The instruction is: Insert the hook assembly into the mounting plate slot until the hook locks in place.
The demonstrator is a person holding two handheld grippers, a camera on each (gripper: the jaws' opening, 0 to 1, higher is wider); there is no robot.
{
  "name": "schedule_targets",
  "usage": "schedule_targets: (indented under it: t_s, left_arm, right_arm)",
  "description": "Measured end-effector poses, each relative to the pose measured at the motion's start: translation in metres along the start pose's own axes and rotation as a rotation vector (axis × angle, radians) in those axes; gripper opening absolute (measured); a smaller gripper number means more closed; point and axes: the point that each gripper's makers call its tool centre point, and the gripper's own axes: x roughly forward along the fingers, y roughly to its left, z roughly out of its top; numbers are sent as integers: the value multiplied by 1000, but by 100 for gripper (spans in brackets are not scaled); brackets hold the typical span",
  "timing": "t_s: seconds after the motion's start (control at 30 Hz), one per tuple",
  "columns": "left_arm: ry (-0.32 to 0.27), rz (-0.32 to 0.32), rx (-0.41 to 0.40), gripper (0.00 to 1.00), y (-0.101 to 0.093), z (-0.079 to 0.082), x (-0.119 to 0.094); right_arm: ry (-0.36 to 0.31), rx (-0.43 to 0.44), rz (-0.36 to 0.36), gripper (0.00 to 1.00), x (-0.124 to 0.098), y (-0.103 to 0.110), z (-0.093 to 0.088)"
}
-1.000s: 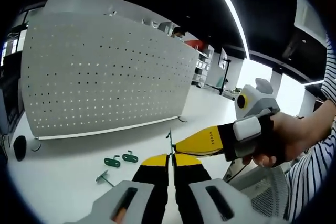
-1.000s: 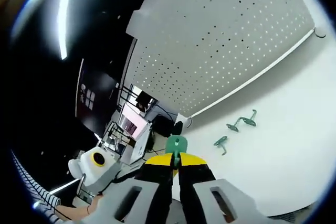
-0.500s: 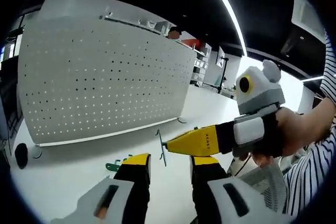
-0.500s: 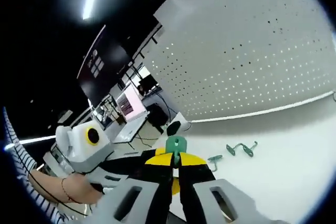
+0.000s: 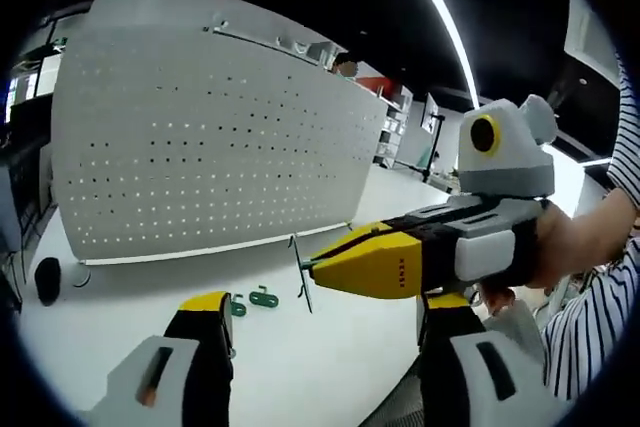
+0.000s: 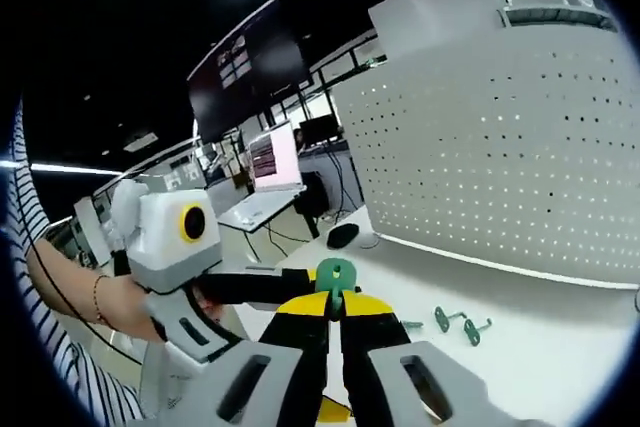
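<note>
Green hook (image 6: 335, 278) pinched edge-on in right gripper (image 6: 335, 309), left gripper (image 5: 325, 322) spread empty beneath; thin grip risks twisting against pegboard (image 6: 520, 137) ahead.

No text, brand, number or sign was legible in either view. The right gripper (image 5: 310, 265), seen from the left gripper view, carried a short dark marking on its yellow jaw, too small and blurred to read. A monitor (image 6: 277, 157) in the right gripper view showed a lit display with content that could not be made out. The white pegboard (image 5: 200, 147) bore only rows of holes, no lettering.
</note>
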Motion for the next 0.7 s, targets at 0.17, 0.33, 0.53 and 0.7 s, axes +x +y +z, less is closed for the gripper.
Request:
schedule_targets:
  t_s: [0.17, 0.33, 0.53, 0.7]
  left_arm:
    - [-28, 22, -45, 88, 7, -3, -6]
    - [-32, 33, -63, 93, 10, -9, -12]
    - [-48, 38, -83, 98, 11, -12, -17]
    - [-44, 40, -101, 100, 12, -21, -20]
  right_arm:
    - [-24, -26, -41, 0, 1, -6, 5]
    - [-89, -111, -115, 0, 1, -9, 19]
    - [-134, -183, -189, 0, 2, -13, 29]
    - [-166, -232, -268, 0, 1, -28, 41]
